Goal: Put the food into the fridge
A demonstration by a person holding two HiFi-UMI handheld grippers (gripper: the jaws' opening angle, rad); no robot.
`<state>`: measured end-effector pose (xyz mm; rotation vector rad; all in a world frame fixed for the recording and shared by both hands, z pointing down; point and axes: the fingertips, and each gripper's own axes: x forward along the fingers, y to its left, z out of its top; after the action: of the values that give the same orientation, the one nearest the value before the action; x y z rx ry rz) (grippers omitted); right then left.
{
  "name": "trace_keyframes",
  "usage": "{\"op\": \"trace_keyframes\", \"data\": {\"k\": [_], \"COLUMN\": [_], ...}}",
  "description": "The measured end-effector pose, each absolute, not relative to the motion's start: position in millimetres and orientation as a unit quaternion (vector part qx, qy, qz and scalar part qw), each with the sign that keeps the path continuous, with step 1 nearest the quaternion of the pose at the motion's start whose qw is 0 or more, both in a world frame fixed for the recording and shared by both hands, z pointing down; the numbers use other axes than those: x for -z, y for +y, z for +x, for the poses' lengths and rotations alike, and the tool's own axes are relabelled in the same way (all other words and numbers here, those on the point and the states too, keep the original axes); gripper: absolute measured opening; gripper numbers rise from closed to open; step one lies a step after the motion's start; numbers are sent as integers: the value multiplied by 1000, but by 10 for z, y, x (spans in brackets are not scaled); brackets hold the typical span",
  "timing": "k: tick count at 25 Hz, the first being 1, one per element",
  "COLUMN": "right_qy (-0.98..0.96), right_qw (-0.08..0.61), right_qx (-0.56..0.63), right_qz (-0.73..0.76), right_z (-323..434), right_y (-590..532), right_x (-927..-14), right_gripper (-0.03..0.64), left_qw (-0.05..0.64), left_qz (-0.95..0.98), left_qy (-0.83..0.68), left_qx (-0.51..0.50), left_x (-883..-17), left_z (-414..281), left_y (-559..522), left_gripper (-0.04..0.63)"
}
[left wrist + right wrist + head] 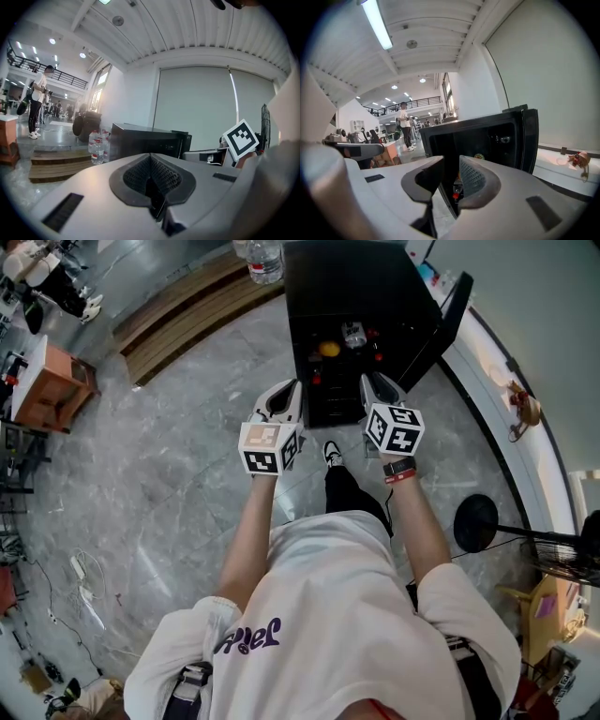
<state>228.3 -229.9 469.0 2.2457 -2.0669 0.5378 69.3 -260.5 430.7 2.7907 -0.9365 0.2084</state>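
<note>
Ahead-right of the right gripper (450,174) (narrowly parted, empty; left gripper (152,165) closed), the fridge door (529,140) is inviting a bump.

One black fridge (352,296). Inside, one orange fruit (329,349) and one shiny little can (353,334). Two grippers: left gripper (281,395) and right gripper (378,388). A few water bottles (97,146), too bunched up to count. One fan (478,521). One small wooden table (52,381). One brown toy (527,411). One person (38,101) standing far off.
</note>
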Motion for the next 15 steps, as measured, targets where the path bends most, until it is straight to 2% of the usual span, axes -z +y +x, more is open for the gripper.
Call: {"op": "trace_keyframes", "data": {"k": [15], "right_qy": [-658], "right_qw": [36], "right_qx": [-143], "right_qz": [739], "right_z": [2246], "right_y": [-2046], "right_x": [-4455], "right_gripper": [66], "left_qw": [70], "left_qz": [943], "left_qy": [-320], "left_qx": [-64], "left_x": [-4136], "left_z": [586], "left_y": [-2556], "left_gripper": [17]}}
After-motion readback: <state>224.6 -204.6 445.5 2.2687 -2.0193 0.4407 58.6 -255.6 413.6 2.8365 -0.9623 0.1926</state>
